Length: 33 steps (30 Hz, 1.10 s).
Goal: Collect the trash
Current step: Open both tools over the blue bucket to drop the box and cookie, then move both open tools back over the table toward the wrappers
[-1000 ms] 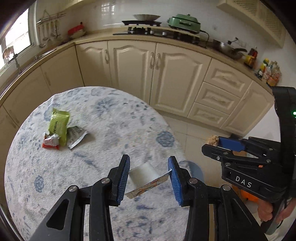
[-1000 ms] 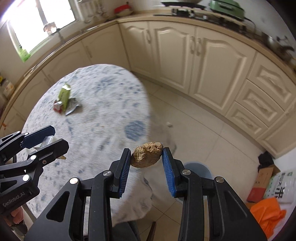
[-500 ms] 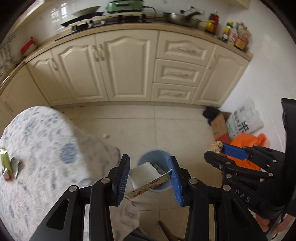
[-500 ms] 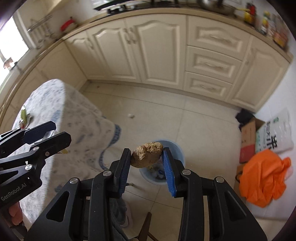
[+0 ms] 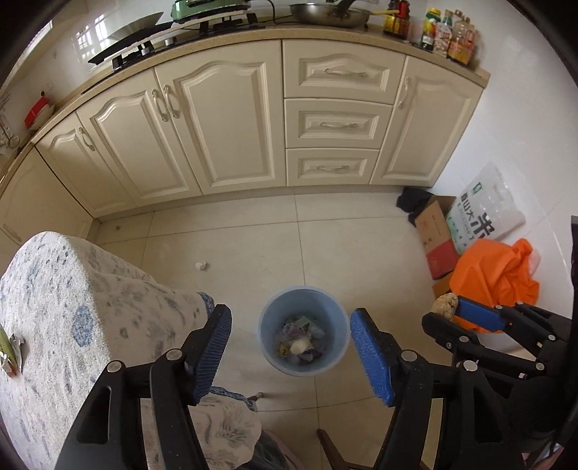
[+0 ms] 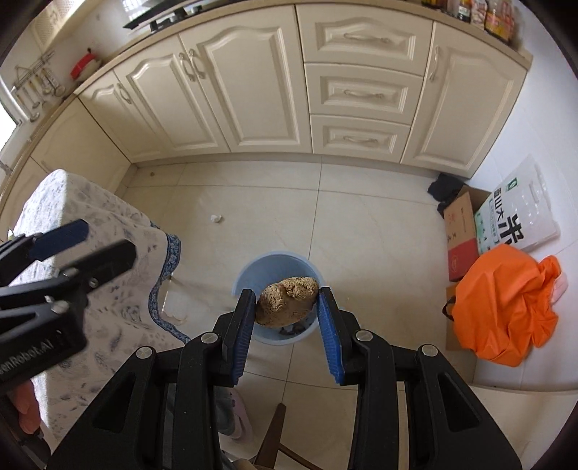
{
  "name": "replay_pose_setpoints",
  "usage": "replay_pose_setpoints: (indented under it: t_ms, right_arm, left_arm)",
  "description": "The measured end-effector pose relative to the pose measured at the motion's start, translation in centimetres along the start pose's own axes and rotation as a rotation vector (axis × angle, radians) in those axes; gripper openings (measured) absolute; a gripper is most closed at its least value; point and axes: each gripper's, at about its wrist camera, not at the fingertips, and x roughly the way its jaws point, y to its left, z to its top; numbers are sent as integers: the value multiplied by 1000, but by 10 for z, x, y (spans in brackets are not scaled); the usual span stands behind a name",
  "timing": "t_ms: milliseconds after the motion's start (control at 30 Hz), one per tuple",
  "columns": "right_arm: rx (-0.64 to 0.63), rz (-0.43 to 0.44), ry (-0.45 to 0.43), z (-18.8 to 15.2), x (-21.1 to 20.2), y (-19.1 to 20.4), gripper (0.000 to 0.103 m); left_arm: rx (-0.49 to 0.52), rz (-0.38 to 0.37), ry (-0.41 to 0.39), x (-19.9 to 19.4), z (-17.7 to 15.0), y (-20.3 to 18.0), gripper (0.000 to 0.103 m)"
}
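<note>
1. A home kitchen: cream cabinets and drawers run under a long worktop.
2. On it stand a gas hob, a green cooker, a pan and sauce bottles.
3. Utensils hang on a wall rack.
4. The tiled floor holds a blue bin, a rice bag and a box.
5. A floral cloth covers a table.

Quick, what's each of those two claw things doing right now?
Left gripper: jaws opening, nothing between them, above the blue bin.
Right gripper: shut on a brown lump.
</note>
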Motion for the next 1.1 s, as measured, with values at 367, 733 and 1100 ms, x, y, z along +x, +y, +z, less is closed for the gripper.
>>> replay_pose_setpoints:
  t_ms: [367,733,1100]
  right_arm:
    - [-92,-35,28,10,17,37,58]
    - [-117,-28,-1,13,2,57,64]
    - [-196,0,-38,11,-22,103,64]
  left_arm:
    - [-65,83,-15,-19,-28,11,64]
    - [-120,76,-18,-40,-51,39,64]
    - [-181,82,-60,-81,-78,76,67]
